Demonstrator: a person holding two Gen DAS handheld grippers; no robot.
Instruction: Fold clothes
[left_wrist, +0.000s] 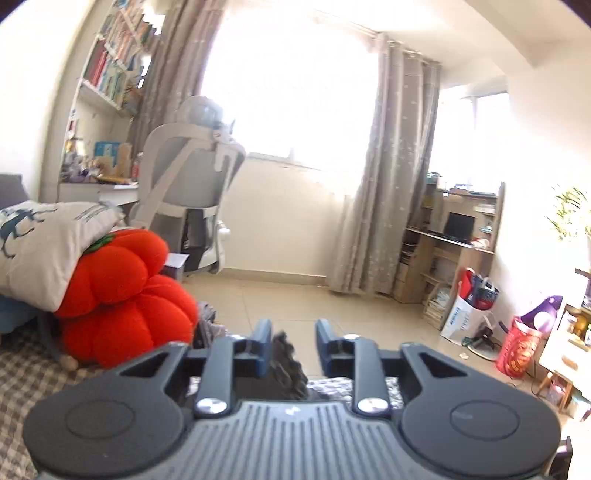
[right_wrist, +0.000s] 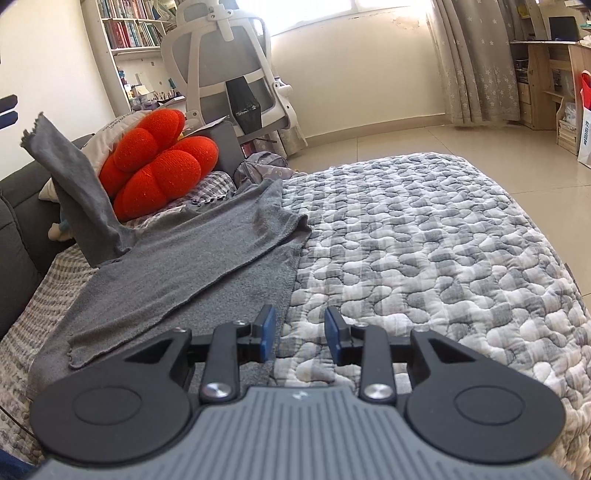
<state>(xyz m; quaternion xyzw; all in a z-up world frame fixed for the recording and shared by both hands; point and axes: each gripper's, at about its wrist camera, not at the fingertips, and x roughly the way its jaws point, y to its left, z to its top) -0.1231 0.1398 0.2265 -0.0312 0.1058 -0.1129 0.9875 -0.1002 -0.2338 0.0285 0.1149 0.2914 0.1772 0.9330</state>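
Left tongs (left_wrist: 291, 347) are apart with the scalloped cuff of the grey knit sweater (right_wrist: 192, 254) loose between them, so that raised sleeve could flop back crooked. Right tongs (right_wrist: 300, 334) apart, empty, over the grey-and-white quilted bed cover (right_wrist: 424, 240).

Left view: gripper body hides most of the grey garment (left_wrist: 286, 363), only a blurred frilly tip showing between the fingers; right view: the raised sleeve (right_wrist: 74, 184) has its top end motion-blurred near the frame's left edge, its holder barely in frame.
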